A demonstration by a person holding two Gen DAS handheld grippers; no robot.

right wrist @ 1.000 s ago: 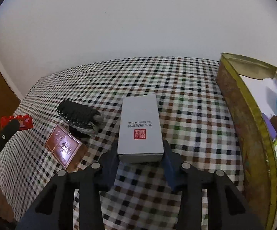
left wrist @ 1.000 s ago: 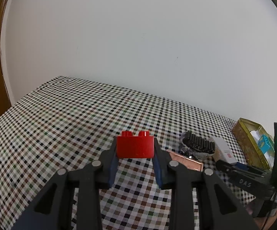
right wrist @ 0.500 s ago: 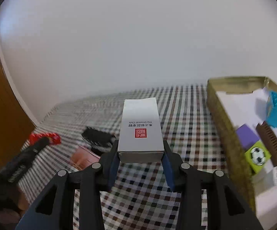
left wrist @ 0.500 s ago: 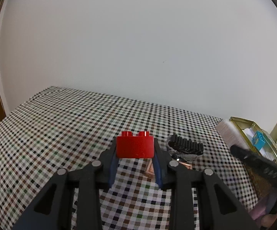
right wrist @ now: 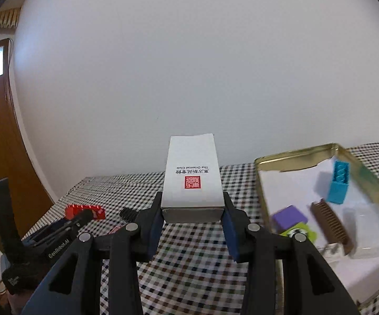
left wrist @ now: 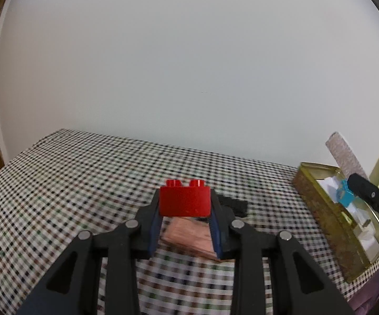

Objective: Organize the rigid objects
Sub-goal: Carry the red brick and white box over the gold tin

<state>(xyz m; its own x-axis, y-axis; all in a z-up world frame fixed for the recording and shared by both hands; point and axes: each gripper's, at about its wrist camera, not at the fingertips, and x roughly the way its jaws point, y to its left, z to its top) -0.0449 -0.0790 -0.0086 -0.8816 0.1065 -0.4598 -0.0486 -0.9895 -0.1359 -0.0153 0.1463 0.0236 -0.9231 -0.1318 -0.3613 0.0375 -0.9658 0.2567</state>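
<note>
My left gripper (left wrist: 185, 210) is shut on a red toy brick (left wrist: 184, 200) and holds it above the checked tablecloth (left wrist: 71, 173). My right gripper (right wrist: 193, 215) is shut on a white box with a red stamp (right wrist: 192, 177), lifted off the table to the left of the open gold tin (right wrist: 294, 157). The tin (left wrist: 318, 204) shows at the right in the left wrist view, with the white box (left wrist: 343, 155) raised over it. The red brick (right wrist: 84, 210) also shows at the left in the right wrist view.
A copper-coloured flat box (left wrist: 189, 236) and a black comb (left wrist: 234, 204) lie on the cloth below my left gripper. The tin holds a blue block (right wrist: 339, 183), a purple block (right wrist: 289, 216), a brown comb (right wrist: 330, 223) and a green football cube (right wrist: 298, 232). A wooden door (right wrist: 0, 157) stands at the left.
Both grippers have risen and tilted up with their loads. The white box has gone up off the cloth and right towards the tin. The red brick has moved right towards the tin.
</note>
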